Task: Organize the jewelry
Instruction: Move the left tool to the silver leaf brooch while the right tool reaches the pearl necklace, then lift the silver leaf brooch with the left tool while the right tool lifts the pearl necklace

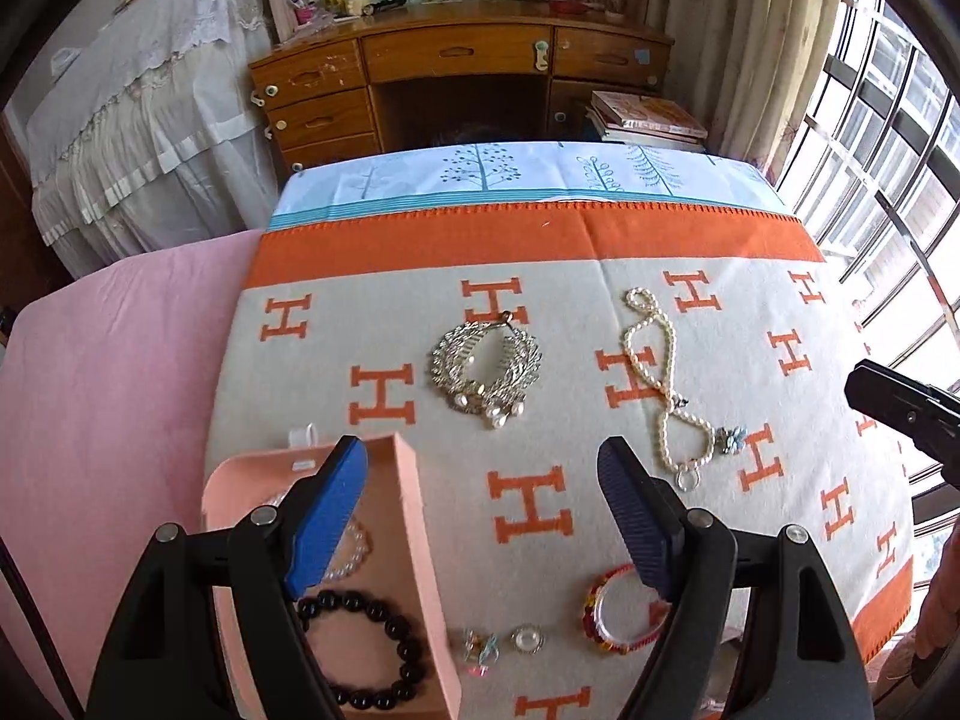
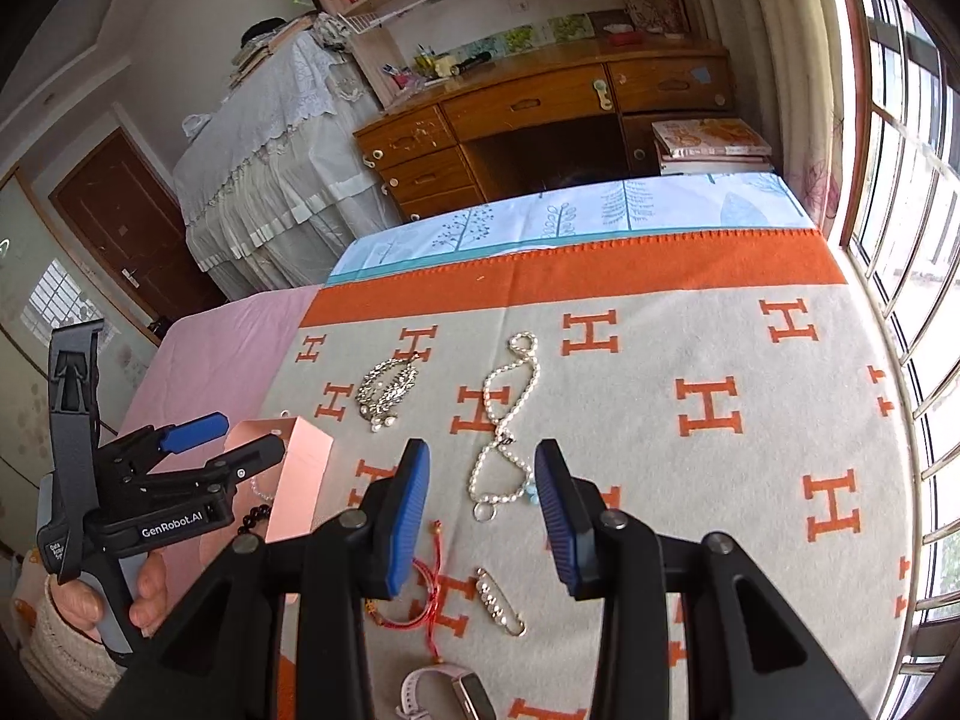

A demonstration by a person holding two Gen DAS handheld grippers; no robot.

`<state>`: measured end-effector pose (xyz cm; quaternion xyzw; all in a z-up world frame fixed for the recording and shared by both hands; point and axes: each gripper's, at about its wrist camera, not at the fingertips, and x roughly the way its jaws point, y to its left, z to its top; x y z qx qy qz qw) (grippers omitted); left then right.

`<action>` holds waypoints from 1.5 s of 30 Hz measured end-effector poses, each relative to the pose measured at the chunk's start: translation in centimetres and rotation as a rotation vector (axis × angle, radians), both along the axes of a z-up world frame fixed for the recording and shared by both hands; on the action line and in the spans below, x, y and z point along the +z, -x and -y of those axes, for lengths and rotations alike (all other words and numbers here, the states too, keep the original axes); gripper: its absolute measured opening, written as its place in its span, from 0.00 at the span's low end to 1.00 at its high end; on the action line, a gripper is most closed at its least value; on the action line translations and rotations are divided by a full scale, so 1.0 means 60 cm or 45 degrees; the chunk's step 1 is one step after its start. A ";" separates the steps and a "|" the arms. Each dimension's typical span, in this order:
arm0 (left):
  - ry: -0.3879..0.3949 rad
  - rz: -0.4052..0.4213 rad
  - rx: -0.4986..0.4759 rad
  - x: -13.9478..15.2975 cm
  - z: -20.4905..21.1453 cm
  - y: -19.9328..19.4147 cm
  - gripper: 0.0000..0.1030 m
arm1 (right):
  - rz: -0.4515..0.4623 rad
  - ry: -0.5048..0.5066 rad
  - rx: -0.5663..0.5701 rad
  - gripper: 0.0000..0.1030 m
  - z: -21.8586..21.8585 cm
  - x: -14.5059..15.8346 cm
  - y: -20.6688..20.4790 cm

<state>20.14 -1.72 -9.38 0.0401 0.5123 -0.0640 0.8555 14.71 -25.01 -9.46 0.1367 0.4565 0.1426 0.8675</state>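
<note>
A grey blanket [image 1: 540,300] patterned with orange H's is covering the bed, with a wooden desk [image 1: 456,54] standing beyond it and a window on the right. The left gripper [image 1: 480,480] is hovering with its jaws wide and empty over the near left, one finger above a pink box [image 1: 414,540] that is holding a black bead bracelet [image 1: 366,648] — a silver comb [image 1: 486,366] is lying farther off, a red bangle [image 1: 618,612] near the right finger. The right gripper [image 2: 480,480] is hanging half open, gripping nothing, over the pearl necklace [image 2: 507,414], with a pin [image 2: 498,600] and watch [image 2: 450,690] lying nearer.
</note>
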 end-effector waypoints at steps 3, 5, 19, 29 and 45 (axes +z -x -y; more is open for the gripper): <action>0.032 -0.083 -0.002 -0.027 0.011 -0.058 0.75 | -0.096 -0.023 0.001 0.36 0.004 -0.026 -0.056; 0.046 -0.137 0.002 -0.049 0.018 -0.090 0.75 | -0.144 0.001 0.004 0.36 -0.002 -0.046 -0.089; 0.019 -0.283 -0.007 -0.128 0.038 -0.164 0.69 | -0.326 0.280 0.083 0.21 -0.084 -0.158 -0.217; 0.021 -0.320 -0.034 -0.142 0.040 -0.179 0.54 | -0.266 0.441 0.070 0.05 -0.091 -0.165 -0.215; -0.055 -0.372 -0.002 -0.159 0.061 -0.190 0.25 | -0.305 0.218 0.002 0.05 -0.031 -0.165 -0.177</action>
